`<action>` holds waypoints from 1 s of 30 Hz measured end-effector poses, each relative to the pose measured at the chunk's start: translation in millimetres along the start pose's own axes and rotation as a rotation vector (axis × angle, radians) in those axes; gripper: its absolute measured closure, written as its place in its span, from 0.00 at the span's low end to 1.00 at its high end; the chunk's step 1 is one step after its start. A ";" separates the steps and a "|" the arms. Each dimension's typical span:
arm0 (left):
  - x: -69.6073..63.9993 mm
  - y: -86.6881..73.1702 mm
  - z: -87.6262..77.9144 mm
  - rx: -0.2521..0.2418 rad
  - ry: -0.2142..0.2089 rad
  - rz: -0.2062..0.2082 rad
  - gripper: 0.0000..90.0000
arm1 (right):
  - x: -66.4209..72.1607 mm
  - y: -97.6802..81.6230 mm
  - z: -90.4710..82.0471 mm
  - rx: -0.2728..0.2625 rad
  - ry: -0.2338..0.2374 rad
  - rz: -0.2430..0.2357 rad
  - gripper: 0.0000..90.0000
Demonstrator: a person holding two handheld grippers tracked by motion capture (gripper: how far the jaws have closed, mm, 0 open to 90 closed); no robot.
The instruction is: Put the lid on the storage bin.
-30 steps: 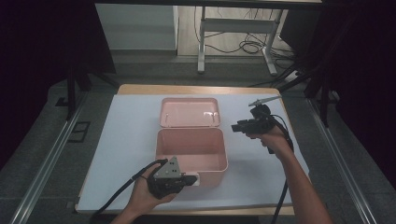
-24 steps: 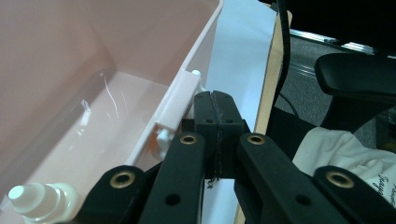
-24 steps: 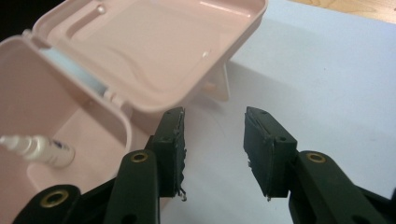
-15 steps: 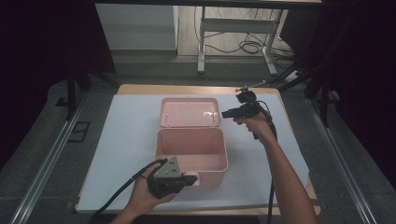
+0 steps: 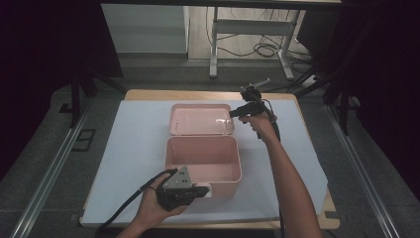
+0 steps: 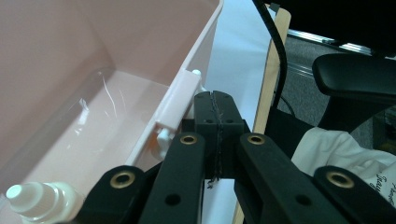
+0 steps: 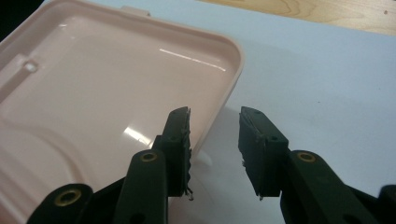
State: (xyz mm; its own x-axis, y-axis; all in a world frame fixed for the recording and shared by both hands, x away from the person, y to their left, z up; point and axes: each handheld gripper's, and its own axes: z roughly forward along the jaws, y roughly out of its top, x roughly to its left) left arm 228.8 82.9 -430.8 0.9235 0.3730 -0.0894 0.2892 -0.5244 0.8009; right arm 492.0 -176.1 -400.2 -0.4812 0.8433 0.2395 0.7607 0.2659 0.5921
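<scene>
Up front, my right gripper (image 7: 214, 140) hangs with jaws spread astride the pink lid's (image 5: 201, 119) right rim — my left gripper (image 6: 217, 109), jaws pressed together, sits beside the open pink box's (image 5: 203, 157) white latch (image 6: 178, 100).

Background: covered table, grey floor, dark surrounds.
White sheet (image 5: 138, 148) covers most of a wooden tabletop (image 5: 198, 94); bare wood shows along the far edge. Grey floor (image 5: 49, 163) all round, with a metal rail (image 5: 47, 173) left of the table and another rail (image 5: 369, 173) right of it. A dark square floor plate (image 5: 85, 139) lies just beside the left rail. Beyond the table stand a white desk frame (image 5: 214, 44) and loose cables (image 5: 257, 48) on the floor. Black curtains (image 5: 44, 44) on both sides. In the left gripper view, a black chair armrest (image 6: 355, 77) sits past the table edge, with white printed cloth (image 6: 345, 149) below it; print too small to read.
</scene>
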 end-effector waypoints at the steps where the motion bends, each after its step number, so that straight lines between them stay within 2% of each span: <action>1: 0.1 0.0 0.0 0.000 0.000 0.000 1.00 | -0.3 1.4 1.9 0.000 0.000 0.002 0.71; 7: -0.1 -0.3 -0.1 -0.001 0.000 0.001 1.00 | 2.1 7.5 11.1 0.005 -0.015 0.021 0.74; 22: -0.4 -0.1 -0.1 0.001 0.003 0.005 1.00 | 4.2 10.3 27.6 0.068 -0.044 0.068 0.83; 30: -0.5 0.2 -0.1 0.004 0.005 0.005 1.00 | 7.8 11.5 26.3 0.065 -0.070 0.074 0.86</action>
State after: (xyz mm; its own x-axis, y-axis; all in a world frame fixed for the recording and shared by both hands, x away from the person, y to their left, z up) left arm 228.4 82.8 -430.6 0.9238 0.3740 -0.0823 0.2855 -0.5291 0.7991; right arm 508.5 -154.2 -411.8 -0.3925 0.8918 0.2251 0.8209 0.2293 0.5230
